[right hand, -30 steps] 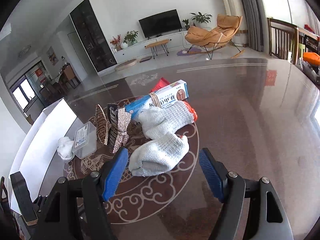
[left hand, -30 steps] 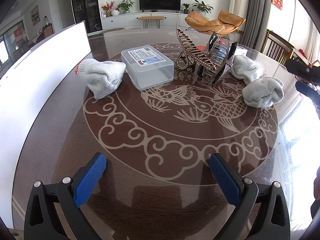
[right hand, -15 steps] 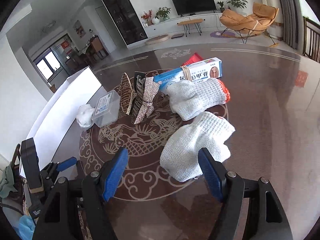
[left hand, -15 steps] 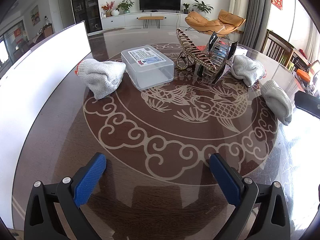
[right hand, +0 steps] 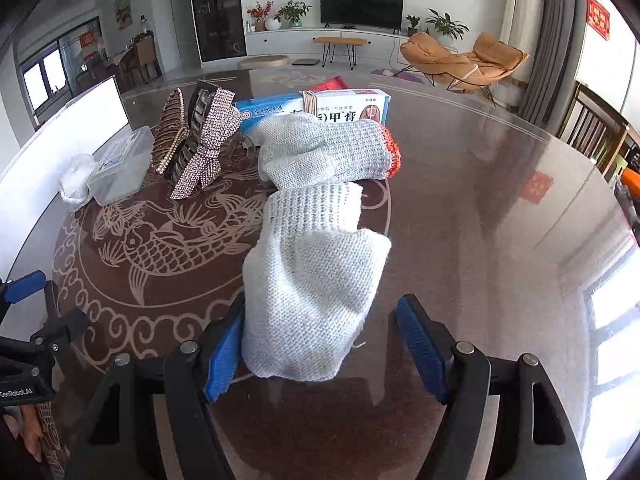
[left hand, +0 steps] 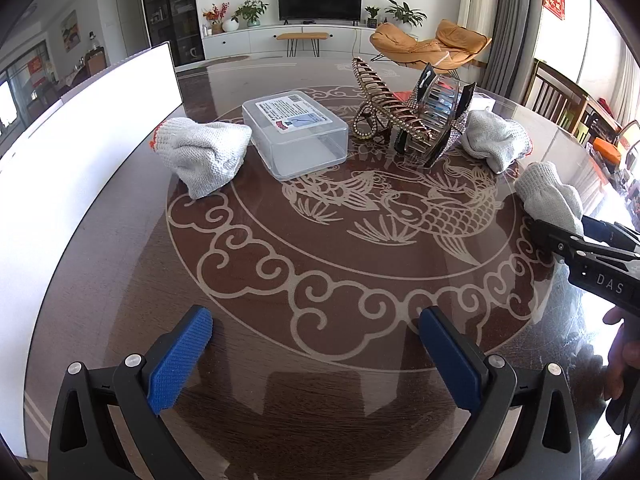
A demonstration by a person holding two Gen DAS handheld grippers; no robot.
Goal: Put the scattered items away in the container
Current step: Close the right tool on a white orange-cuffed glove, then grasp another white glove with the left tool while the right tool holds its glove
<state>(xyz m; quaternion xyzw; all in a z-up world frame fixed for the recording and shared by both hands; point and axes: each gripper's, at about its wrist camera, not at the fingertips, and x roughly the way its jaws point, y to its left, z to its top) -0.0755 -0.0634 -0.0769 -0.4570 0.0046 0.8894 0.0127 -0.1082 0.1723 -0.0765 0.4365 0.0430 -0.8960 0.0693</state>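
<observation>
Three white knit gloves lie on the round brown table [left hand: 320, 280]. The nearest glove [right hand: 312, 300] sits between the fingers of my right gripper [right hand: 324, 320], which is open; its left pad brushes the cloth and the right pad stands apart. The same glove [left hand: 550, 196] and right gripper [left hand: 560, 236] show at the right edge of the left wrist view. A second glove [right hand: 324, 152] with an orange cuff lies just beyond. The third glove [left hand: 204, 152] rests by the tall white container [left hand: 80, 140]. My left gripper [left hand: 316, 340] hangs open over bare table.
A clear lidded plastic box [left hand: 294, 132] and two jewelled hair clips [left hand: 384, 104] [left hand: 436, 120] stand mid-table. A blue-and-white ointment carton [right hand: 320, 106] and a red packet [right hand: 332, 84] lie behind the gloves. Wooden chairs [left hand: 560, 92] stand past the table's right rim.
My right gripper has dropped and rolled level, closing in on the nearest glove, which now lies between its fingers. The left gripper has kept still.
</observation>
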